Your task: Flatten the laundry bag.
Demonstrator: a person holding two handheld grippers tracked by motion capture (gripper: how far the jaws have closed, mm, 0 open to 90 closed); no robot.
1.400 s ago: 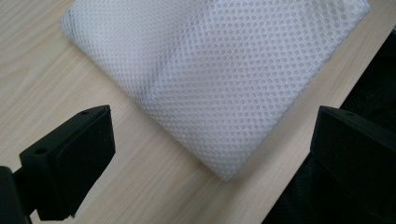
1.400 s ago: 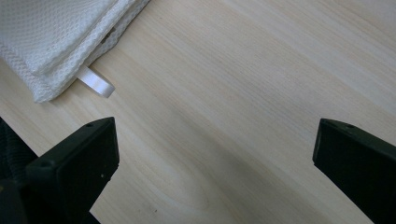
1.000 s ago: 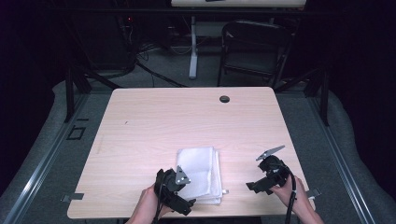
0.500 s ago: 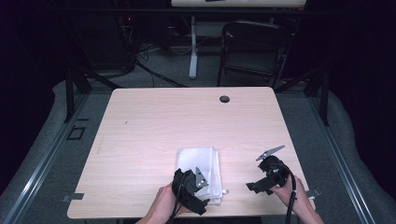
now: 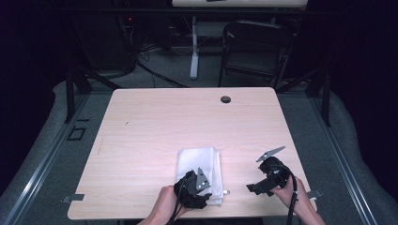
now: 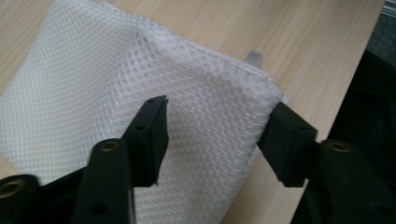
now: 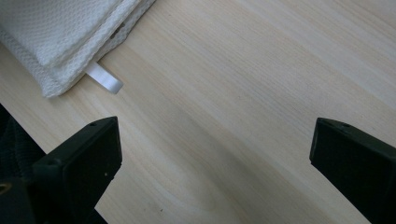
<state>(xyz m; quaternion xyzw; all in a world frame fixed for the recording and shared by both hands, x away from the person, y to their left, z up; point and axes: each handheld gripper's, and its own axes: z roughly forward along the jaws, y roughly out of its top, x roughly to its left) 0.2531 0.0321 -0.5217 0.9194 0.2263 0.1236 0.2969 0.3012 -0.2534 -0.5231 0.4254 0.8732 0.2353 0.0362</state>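
the left gripper (image 5: 199, 187) is sitting at the near edge of the light wooden table (image 5: 155, 126), at about six o'clock on its top, over the near corner of the folded white mesh cloth (image 5: 199, 164). its jaws have just been closing, and in the left gripper view they are standing about half apart with the cloth's (image 6: 93, 74) bunched corner between them: the right-hand jaw is meeting the cloth's folded edge, and the left-hand jaw is lying against the mesh on top. the fabric is humping up between the two, so the claw is pinching the cloth's corner.

the right gripper (image 5: 263, 180) is hanging in the person's right hand (image 5: 295, 199) at about four o'clock, near the table's near right corner and well apart from the cloth. in the right gripper view its jaws are spreading wide over bare wood, gripping nothing and touching nothing, with the cloth's (image 7: 70, 32) corner and a small white tab (image 7: 105, 79) lying off at ten o'clock.

the cloth is lying flat just right of the table's middle line, toward the near edge. farther off, at twelve o'clock by the far edge, a small dark round hole (image 5: 225, 99) is showing in the tabletop.
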